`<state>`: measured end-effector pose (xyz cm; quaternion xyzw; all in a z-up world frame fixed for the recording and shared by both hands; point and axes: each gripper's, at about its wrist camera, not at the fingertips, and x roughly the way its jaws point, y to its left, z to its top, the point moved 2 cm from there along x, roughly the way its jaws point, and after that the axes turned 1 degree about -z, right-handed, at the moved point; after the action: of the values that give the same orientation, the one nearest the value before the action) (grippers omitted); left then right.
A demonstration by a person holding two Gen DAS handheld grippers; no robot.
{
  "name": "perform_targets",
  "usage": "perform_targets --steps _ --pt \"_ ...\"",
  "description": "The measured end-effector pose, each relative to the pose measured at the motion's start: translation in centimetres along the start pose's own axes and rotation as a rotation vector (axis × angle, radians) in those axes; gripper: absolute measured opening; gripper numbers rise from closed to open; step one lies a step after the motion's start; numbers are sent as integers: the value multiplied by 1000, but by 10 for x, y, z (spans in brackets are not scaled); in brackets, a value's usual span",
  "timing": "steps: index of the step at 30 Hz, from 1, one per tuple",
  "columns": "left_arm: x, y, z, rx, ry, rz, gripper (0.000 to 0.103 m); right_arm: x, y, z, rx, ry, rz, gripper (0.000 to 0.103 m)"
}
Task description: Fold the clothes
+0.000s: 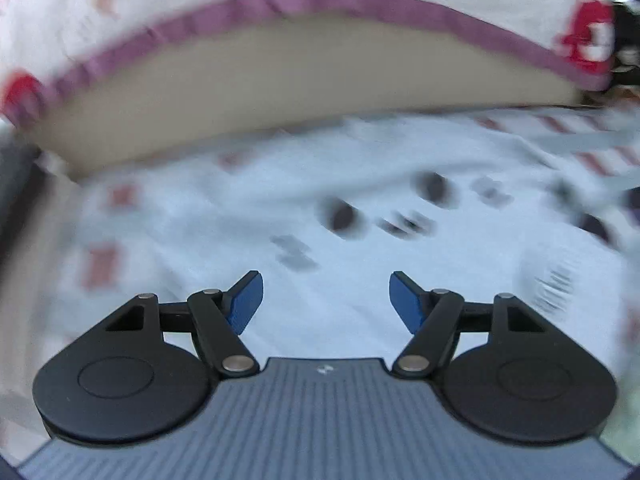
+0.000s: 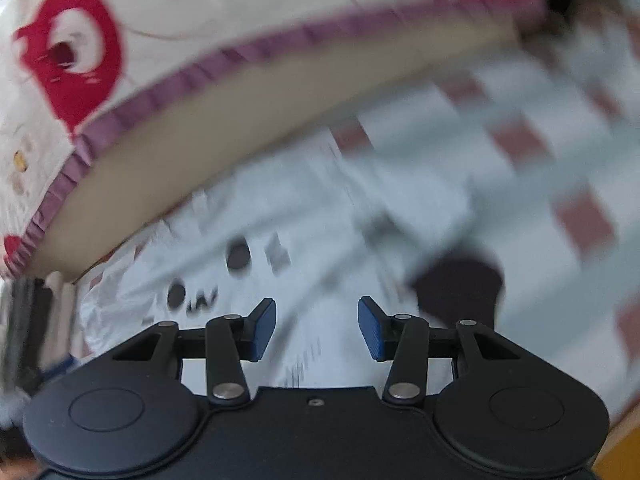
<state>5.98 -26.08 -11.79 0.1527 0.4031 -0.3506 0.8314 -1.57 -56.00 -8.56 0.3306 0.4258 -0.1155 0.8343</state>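
Note:
A white garment [image 1: 360, 208] with dark printed marks and red-and-grey stripes lies spread below both grippers; both views are blurred. My left gripper [image 1: 326, 300] hangs above it, open, with nothing between its blue pads. In the right wrist view the same garment [image 2: 320, 240] shows red and grey blocks on the right and a dark patch [image 2: 460, 284] close to the right finger. My right gripper [image 2: 317, 328] is open over the white cloth, and its pads hold nothing.
Behind the garment runs a thick beige mattress edge [image 1: 280, 92] with purple piping, under a white cover printed with red figures [image 2: 76, 48]. Dark clutter [image 1: 628, 20] sits at the far right. A yellow-brown surface [image 2: 624, 452] shows at the lower right corner.

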Motion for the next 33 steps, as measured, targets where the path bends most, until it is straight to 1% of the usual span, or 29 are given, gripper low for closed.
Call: perform_targets --steps 1,3,4,6,8,10,12,14,16,18,21,22,23,24,25,27,29,30,33 --pt "-4 -8 -7 19 3 -19 69 -2 -5 -8 31 23 13 51" --pt "-14 -27 -18 83 -7 -40 69 -9 -4 -22 52 43 34 52" --pt "-18 -35 -22 111 -14 -67 69 -10 -1 -27 44 49 30 57" --pt "-24 -49 -28 167 -31 -134 70 -10 7 -39 13 63 2 60" --pt "-33 -65 -32 233 -79 -186 70 -5 13 -52 -28 93 -51 60" --pt "-47 -80 -41 307 -126 -227 72 -1 17 -62 -56 113 -98 60" --pt "-58 -93 -51 377 -161 -259 73 6 19 -67 -68 137 -115 60" --pt "-59 -103 -57 418 -153 -260 74 12 18 -69 -46 161 -107 60" --pt "-55 -111 -66 444 -127 -242 74 19 13 -71 3 194 -86 62" --pt "-49 -115 -74 471 -96 -227 74 29 7 -74 52 235 -82 62" --pt "-42 -121 -80 516 -71 -196 74 38 8 -78 53 260 -64 62" --pt "-41 -121 -81 522 -67 -192 74 41 9 -80 48 266 -57 56" --pt "-40 -122 -82 525 -63 -189 74 44 10 -81 43 271 -50 38" --pt "-40 -122 -82 524 -67 -184 74 47 11 -83 38 277 -43 9" --pt "-41 -122 -83 522 -73 -179 74 46 10 -82 60 269 -24 8" --pt "-42 -121 -84 517 -85 -167 74 36 2 -76 152 220 54 7" --pt "-42 -122 -85 517 -93 -167 74 25 -1 -71 188 183 136 7" --pt "-42 -123 -86 521 -94 -176 74 20 0 -69 188 169 174 7" --pt "-34 -128 -88 549 -82 -170 74 7 9 -64 155 137 261 7"
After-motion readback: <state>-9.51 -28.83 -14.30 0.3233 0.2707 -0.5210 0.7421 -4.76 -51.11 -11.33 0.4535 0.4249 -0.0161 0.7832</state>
